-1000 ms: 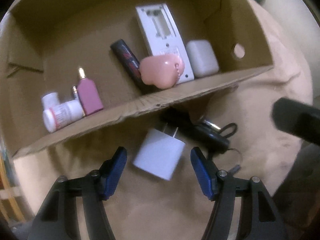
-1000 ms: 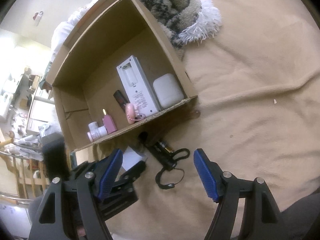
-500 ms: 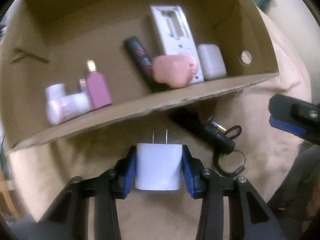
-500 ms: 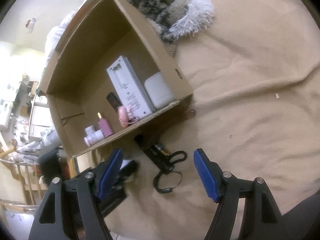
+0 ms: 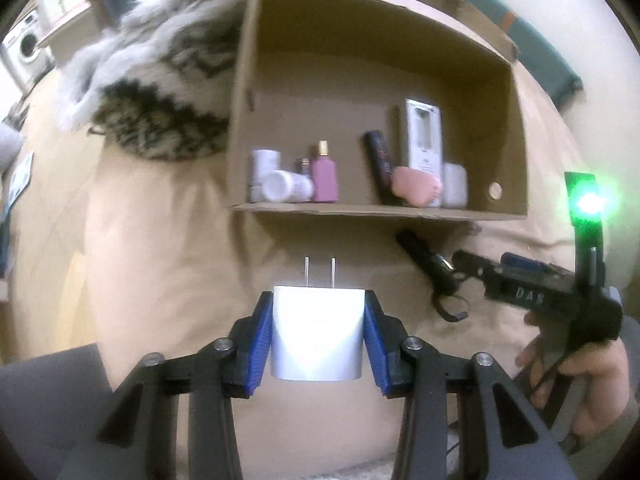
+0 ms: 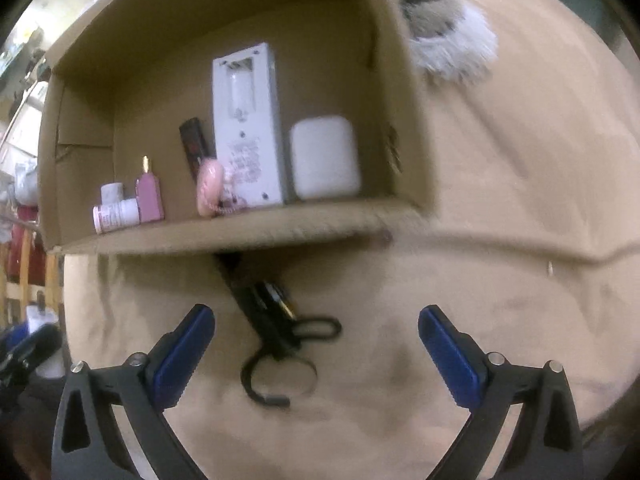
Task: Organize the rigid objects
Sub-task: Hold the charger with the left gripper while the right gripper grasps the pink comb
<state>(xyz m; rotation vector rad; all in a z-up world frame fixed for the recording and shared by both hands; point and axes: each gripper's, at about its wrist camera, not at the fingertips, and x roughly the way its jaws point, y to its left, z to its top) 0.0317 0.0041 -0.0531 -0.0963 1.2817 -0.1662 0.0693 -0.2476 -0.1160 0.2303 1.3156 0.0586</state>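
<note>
White charger (image 5: 318, 334) is sitting pinched between the blue pads of the left gripper (image 5: 318, 336) at lower centre, prongs pointing up toward the cardboard box (image 5: 240, 120). Right gripper (image 6: 316, 344) is hanging spread wide at the bottom of its frame, the black flashlight (image 6: 264, 312) lying on the tan blanket (image 6: 500, 240) between its fingers, untouched.

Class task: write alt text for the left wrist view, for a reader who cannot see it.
The left gripper holds a white charger, prongs pointing at an open cardboard box of small items. The right gripper reaches over a black tool on beige cloth.
</note>
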